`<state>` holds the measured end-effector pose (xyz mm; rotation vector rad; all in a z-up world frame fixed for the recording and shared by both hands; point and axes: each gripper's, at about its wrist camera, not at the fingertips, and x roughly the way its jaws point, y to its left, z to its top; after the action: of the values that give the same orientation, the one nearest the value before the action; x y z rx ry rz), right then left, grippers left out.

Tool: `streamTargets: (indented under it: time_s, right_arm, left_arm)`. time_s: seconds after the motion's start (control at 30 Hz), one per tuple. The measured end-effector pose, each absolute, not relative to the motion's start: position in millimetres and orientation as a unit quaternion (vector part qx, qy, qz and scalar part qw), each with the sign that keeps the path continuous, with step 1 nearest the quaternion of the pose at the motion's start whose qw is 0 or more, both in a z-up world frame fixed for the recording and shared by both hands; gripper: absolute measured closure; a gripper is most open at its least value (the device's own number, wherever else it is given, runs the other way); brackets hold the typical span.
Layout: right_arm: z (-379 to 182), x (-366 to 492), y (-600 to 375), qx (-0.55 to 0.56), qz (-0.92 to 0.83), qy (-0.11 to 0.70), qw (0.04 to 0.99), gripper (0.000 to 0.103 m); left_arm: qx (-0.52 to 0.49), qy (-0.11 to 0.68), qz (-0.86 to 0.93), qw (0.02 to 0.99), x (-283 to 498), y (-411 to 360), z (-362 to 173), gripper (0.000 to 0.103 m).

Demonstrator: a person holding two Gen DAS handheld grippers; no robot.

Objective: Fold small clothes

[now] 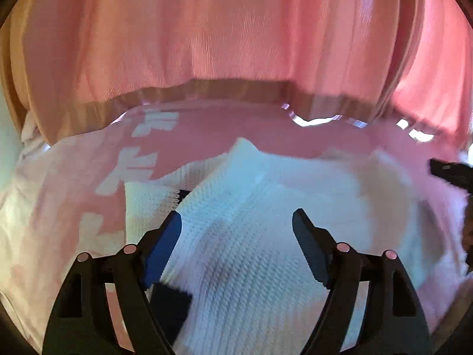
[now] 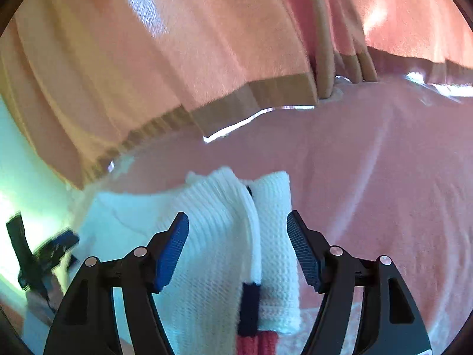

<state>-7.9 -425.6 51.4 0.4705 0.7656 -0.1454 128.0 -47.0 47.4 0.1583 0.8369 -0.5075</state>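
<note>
A white knitted garment (image 1: 242,236) with a dark navy band lies rumpled on a pink bedspread (image 1: 207,130). My left gripper (image 1: 236,222) is open just above it, the cloth filling the gap between the fingers without being pinched. In the right wrist view the same white knit (image 2: 218,236) shows two folded layers, with a navy band (image 2: 248,307) and a red band (image 2: 257,343) at the lower edge. My right gripper (image 2: 238,224) is open over it. The left gripper (image 2: 56,245) shows blurred at the far left of the right wrist view; the right gripper (image 1: 452,171) shows at the right edge of the left wrist view.
Pink curtains (image 1: 221,29) with a tan hem hang right behind the bed and also fill the top of the right wrist view (image 2: 177,44). The bedspread has a white block pattern (image 1: 130,165) at the left. A pale wall (image 2: 23,177) is at the left.
</note>
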Motion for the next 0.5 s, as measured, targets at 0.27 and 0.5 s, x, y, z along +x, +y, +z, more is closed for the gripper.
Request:
streamTargets:
  time_s: [0.27,0.5]
  right_arm:
    - [11.7,31.6,-408.8,0.172,-0.058,0.432,0.883,0.051]
    - [27.2,19.0,-433.5,0.206,-0.076,0.388,0.895,0.091]
  left_arm:
    - [0.016,0.475,-0.201,0.857,183.3,-50.9,10.2,0.103]
    - [-0.101,0.46,-0.081,0.878,210.8,25.9,22.2,0.103]
